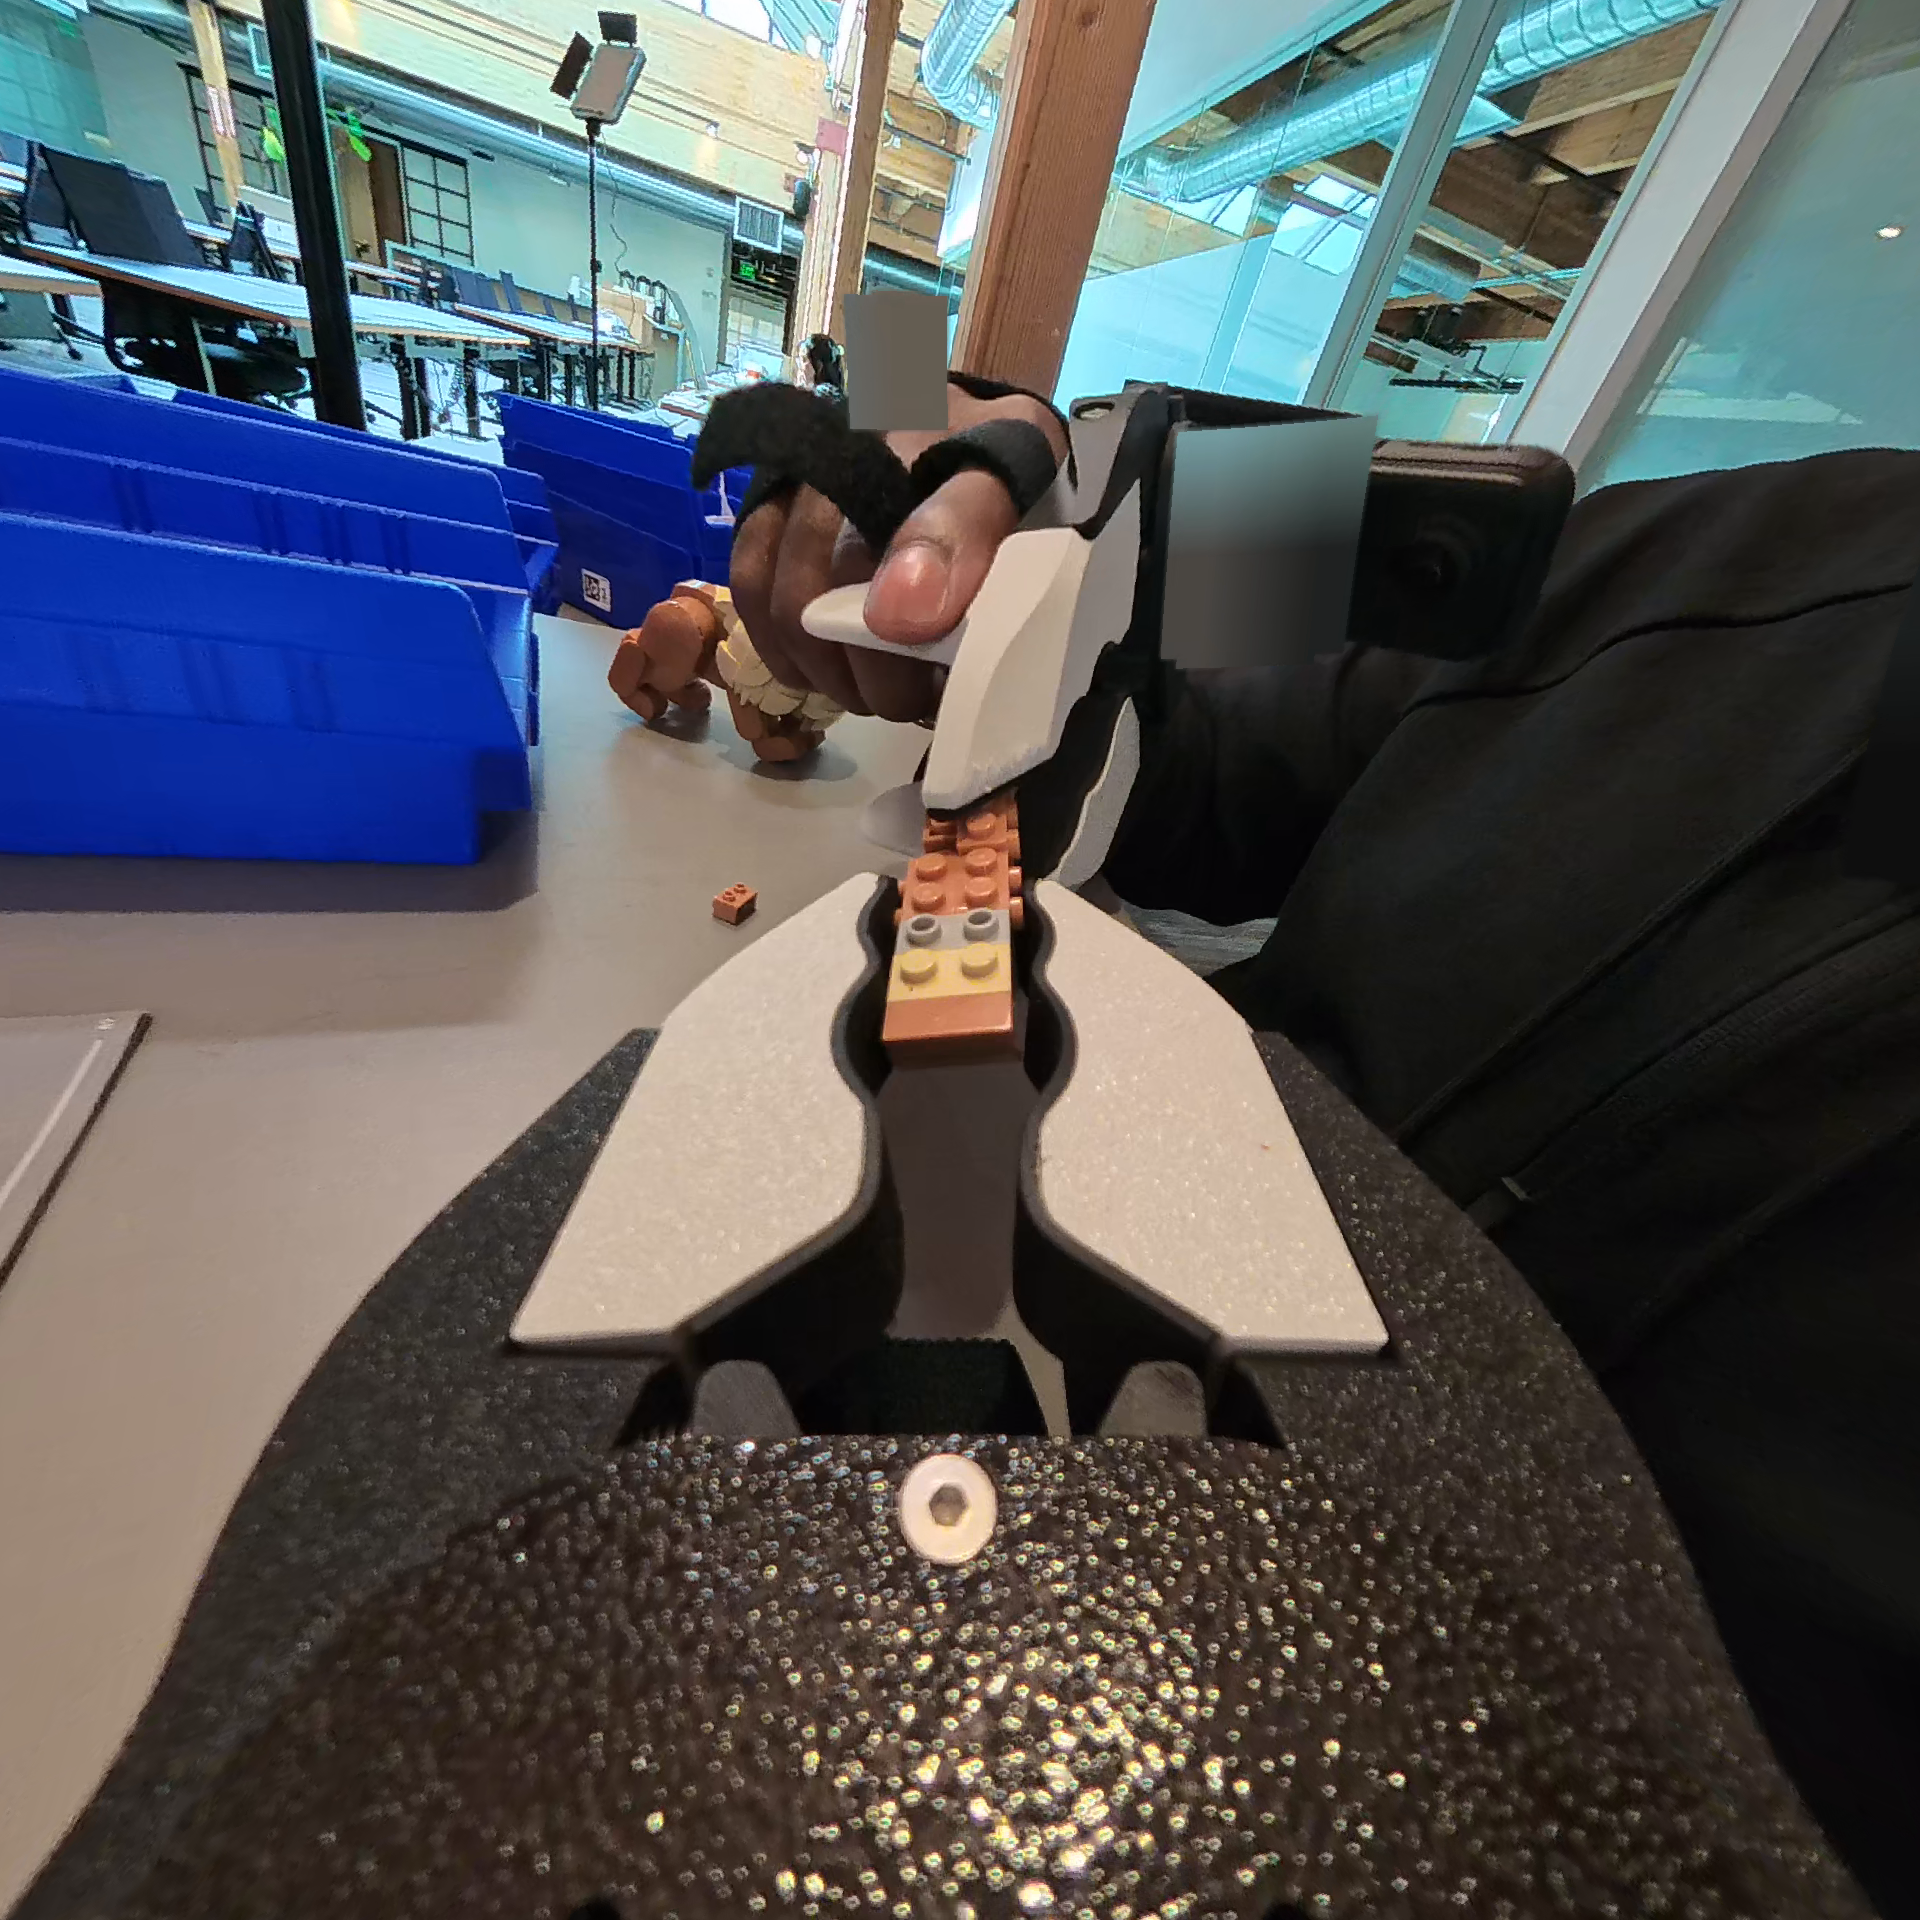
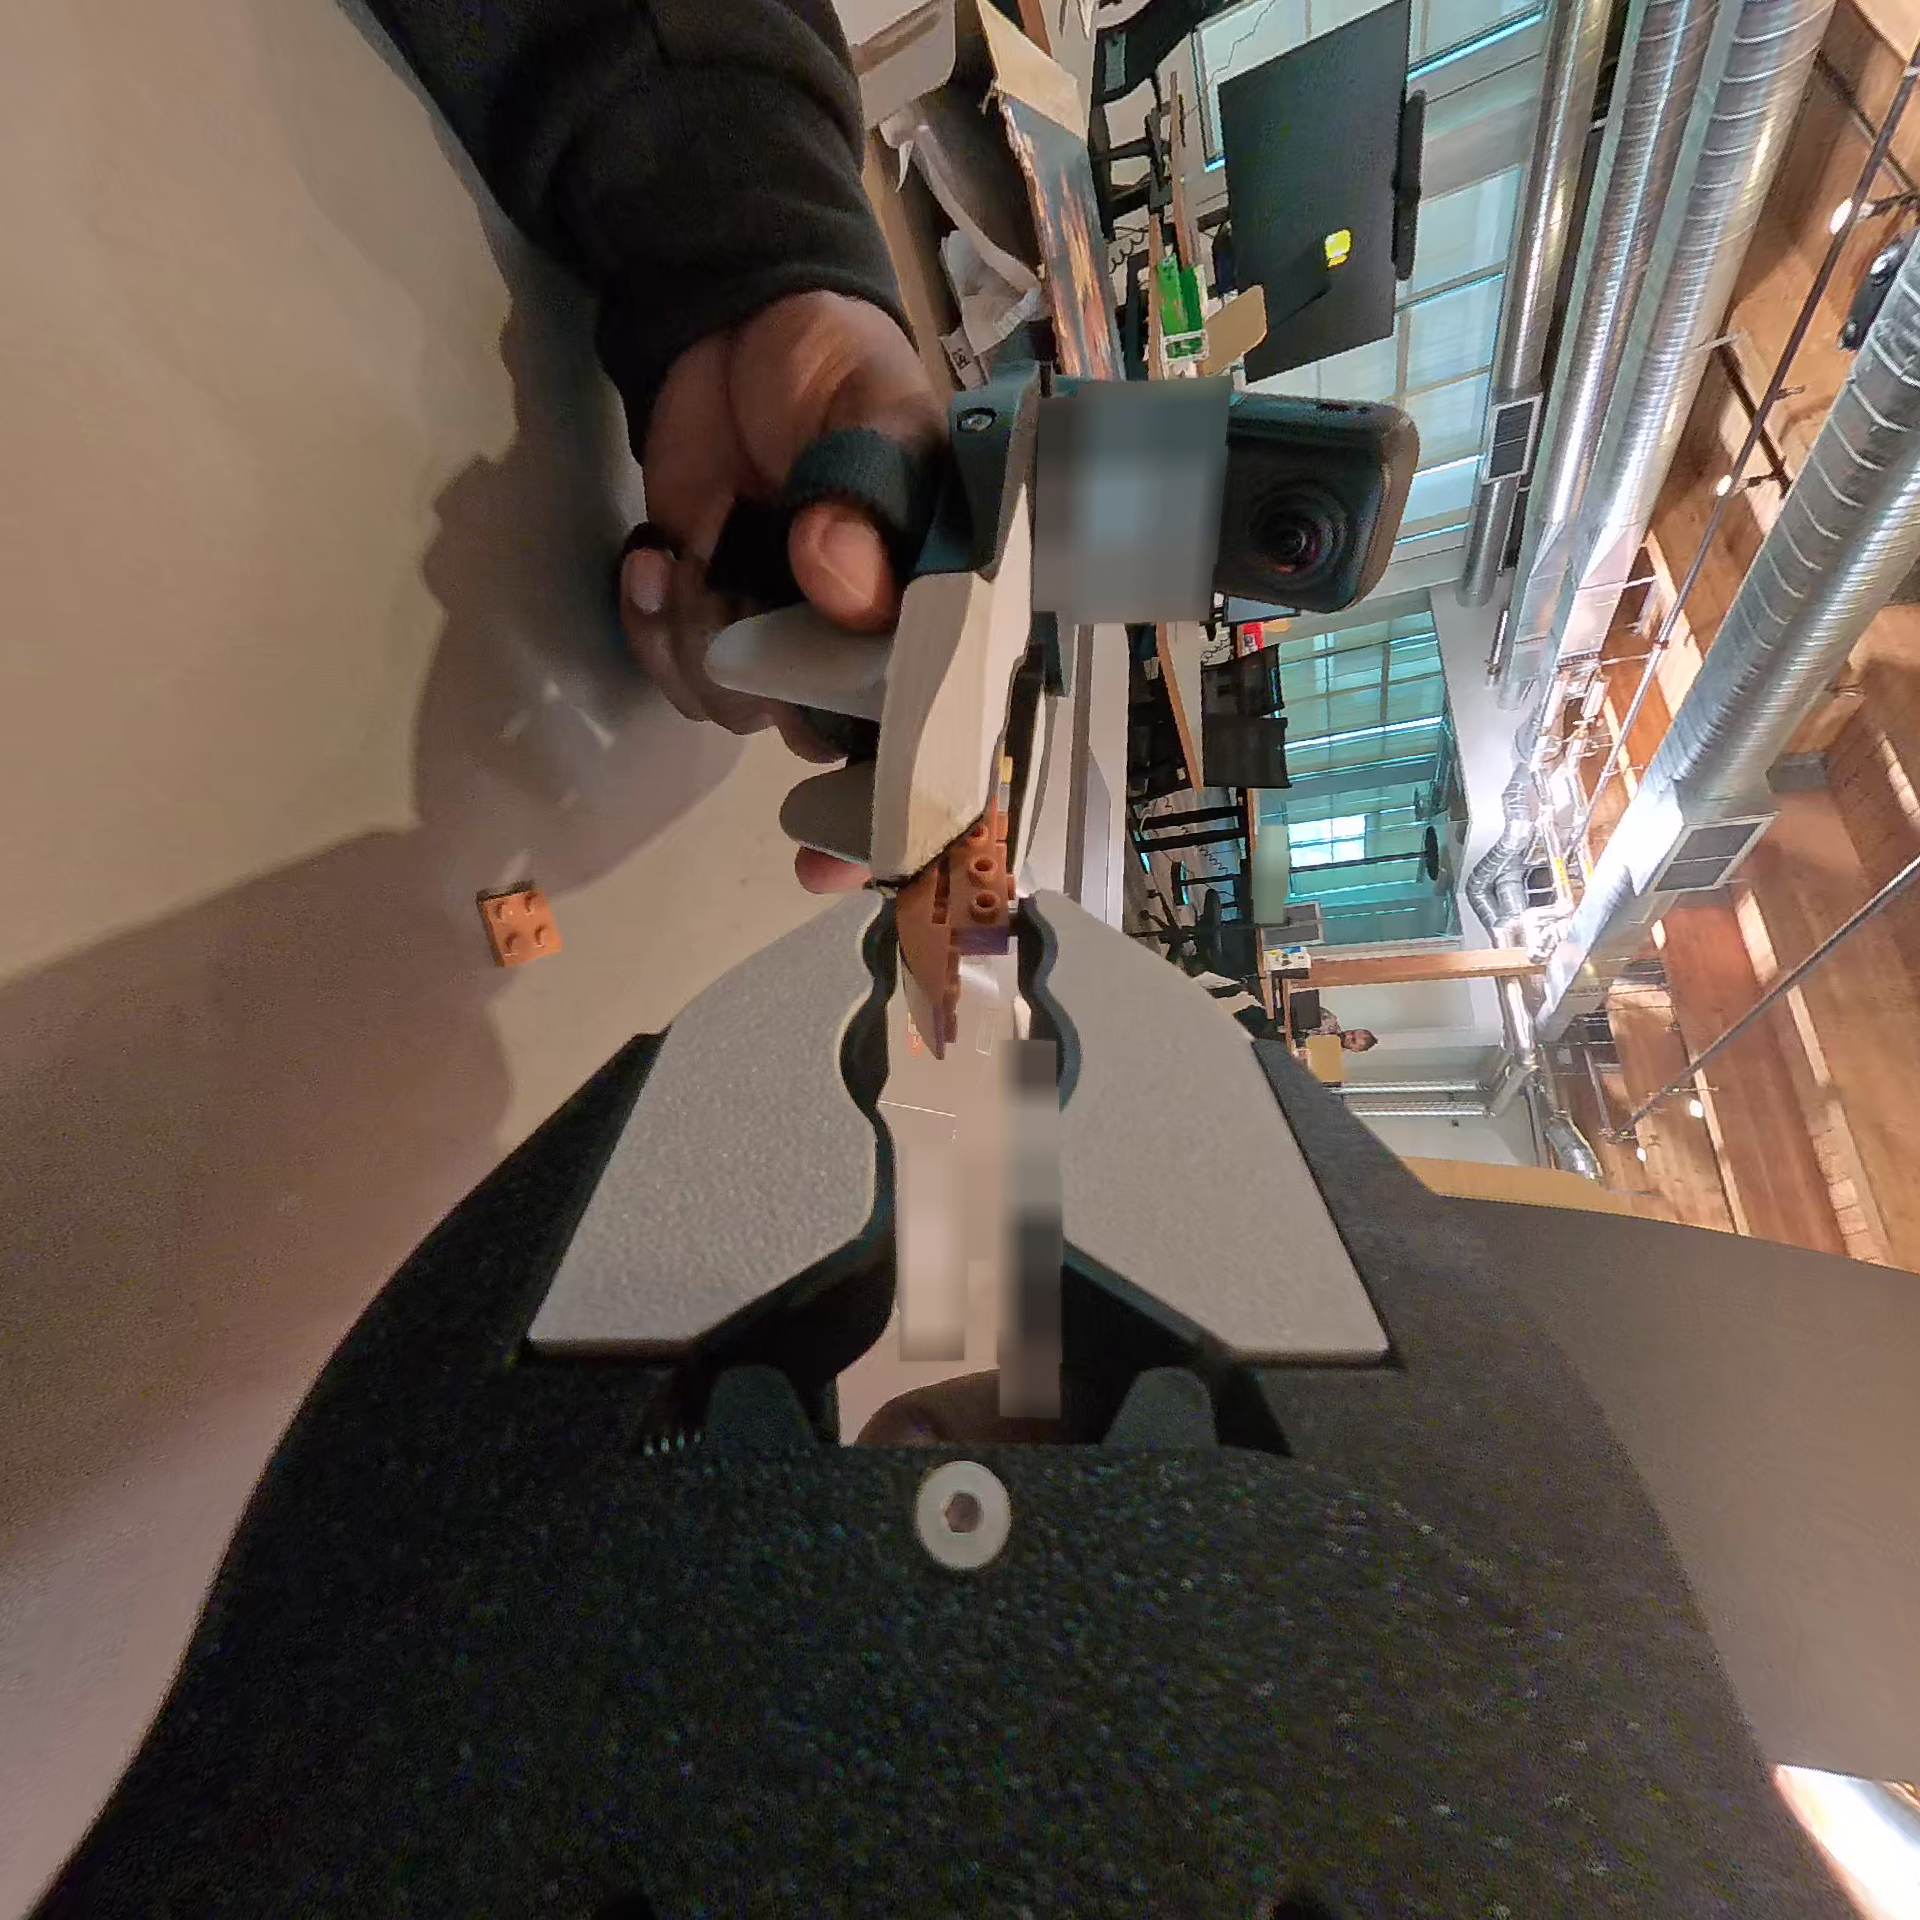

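Left wrist view: left gripper (image 1: 951, 971) clamps the brown brick assembly (image 1: 951, 940); right gripper (image 2: 951, 940) pinches its far end, loose brown brick (image 1: 736, 903) nearby.

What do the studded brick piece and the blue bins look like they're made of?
Brick assembly: apparently hard moulded plastic, brown, grey and tan, with crisp round studs and a slight sheen. Blue bins: likely rigid moulded plastic, with uniform colour, smooth walls and moulded ribs.

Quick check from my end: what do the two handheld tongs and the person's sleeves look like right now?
Both tongs look alike: pale grey, grainy, wedge-shaped fingers with wavy black inner pads, on a speckled black body with one pale screw. Each carries a dark camera block, a grey trigger paddle and black fabric finger loops. The sleeves are black.
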